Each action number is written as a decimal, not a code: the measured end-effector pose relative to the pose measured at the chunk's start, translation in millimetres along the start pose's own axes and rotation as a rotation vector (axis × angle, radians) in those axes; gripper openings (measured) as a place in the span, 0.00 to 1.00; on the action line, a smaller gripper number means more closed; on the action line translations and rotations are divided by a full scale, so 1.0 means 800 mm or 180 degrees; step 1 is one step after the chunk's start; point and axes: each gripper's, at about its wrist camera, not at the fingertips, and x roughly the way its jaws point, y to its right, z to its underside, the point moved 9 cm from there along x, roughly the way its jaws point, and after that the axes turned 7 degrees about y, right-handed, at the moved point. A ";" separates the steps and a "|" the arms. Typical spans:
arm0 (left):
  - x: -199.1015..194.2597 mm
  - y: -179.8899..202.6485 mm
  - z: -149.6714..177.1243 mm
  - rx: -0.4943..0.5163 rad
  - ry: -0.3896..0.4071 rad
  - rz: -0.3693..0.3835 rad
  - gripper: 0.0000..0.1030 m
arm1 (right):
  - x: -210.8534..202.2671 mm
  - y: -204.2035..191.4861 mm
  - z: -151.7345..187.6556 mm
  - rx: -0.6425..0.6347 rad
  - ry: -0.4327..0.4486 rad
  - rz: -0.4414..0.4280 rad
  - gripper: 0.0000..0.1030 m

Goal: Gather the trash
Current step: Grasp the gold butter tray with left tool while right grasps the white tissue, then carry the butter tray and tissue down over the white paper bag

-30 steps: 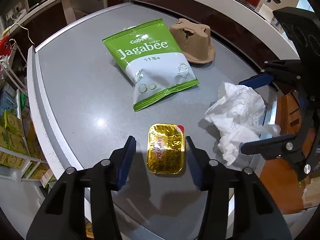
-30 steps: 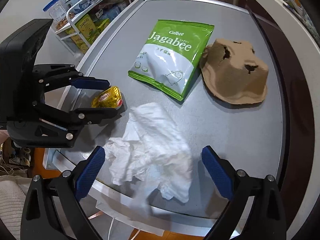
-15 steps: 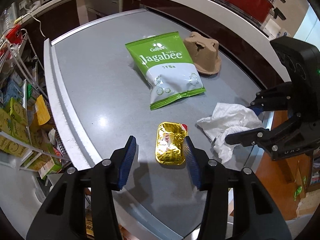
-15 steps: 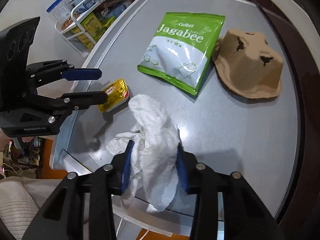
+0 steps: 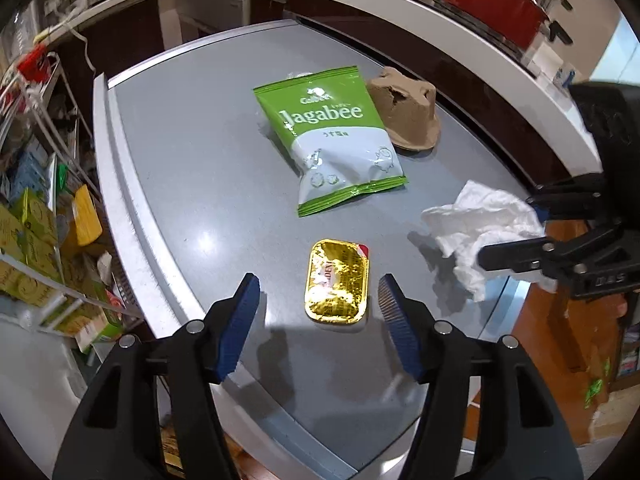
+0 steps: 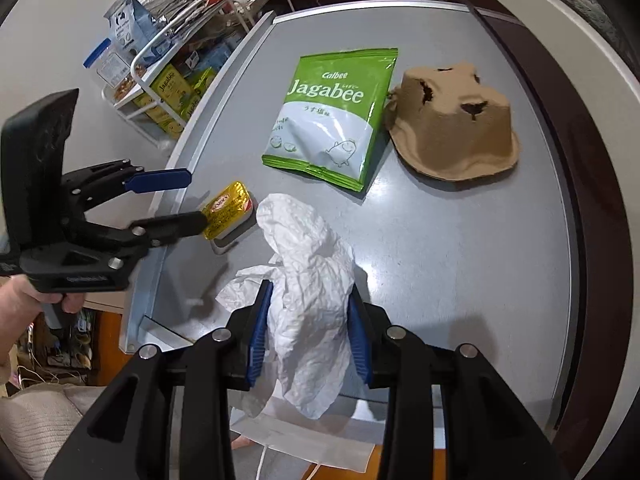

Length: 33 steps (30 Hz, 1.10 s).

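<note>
Trash on the grey tabletop (image 6: pixel 460 240): four items noted. The crumpled white paper tissue (image 6: pixel 308 288) is clamped between the blue pads of the right gripper (image 6: pixel 308 330), which is closed on it; loose folds trail ahead of and below the fingers. The gold foil butter portion tub (image 5: pixel 337 282) lies flat on the surface between the fingers of the left gripper (image 5: pixel 318 312), whose jaws have just been opening and stand clear of it on both sides, nothing pressed.

Risks, as judged. The tissue is held by a bunched part only; a hanging flap could snag on the table edge, or the wad could slip out if swung. The tub is low and smooth; pads closing above its rim would skid over the foil, and it sits near the table edge, so a nudge could send it off.

Beyond the fingers lie the green and white snack bag (image 5: pixel 334 140) and, touching its far side, the torn brown pulp-card cup carrier (image 5: pixel 408 114), upturned.

Writing: bag reads "Calbee Jagabee" plus Japanese characters. The tub's red label is too small to read with confidence.
</note>
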 end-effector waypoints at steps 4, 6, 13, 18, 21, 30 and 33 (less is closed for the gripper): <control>0.022 0.003 0.005 0.0061 -0.0117 -0.0030 0.60 | -0.011 0.001 0.006 0.0054 0.0046 0.0011 0.34; 0.030 0.005 0.007 0.0102 -0.0144 -0.0058 0.56 | -0.016 0.000 0.009 0.0069 0.0069 0.0026 0.34; 0.025 0.015 0.004 0.0153 -0.0106 0.0006 0.36 | -0.036 0.001 0.012 0.0174 0.0203 0.0047 0.34; 0.002 0.018 -0.004 0.0099 0.0019 0.0049 0.36 | -0.052 0.004 0.009 0.0303 0.0333 0.0036 0.34; -0.014 0.017 -0.012 0.0084 0.0109 0.0041 0.36 | -0.062 0.003 0.006 0.0348 0.0403 0.0022 0.34; -0.094 0.019 -0.047 -0.0080 0.0529 0.0074 0.36 | -0.126 -0.012 -0.008 0.0304 0.0738 0.0000 0.34; -0.119 0.028 -0.054 -0.0097 0.0665 0.0069 0.36 | -0.154 -0.019 -0.008 0.0269 0.0861 -0.0002 0.34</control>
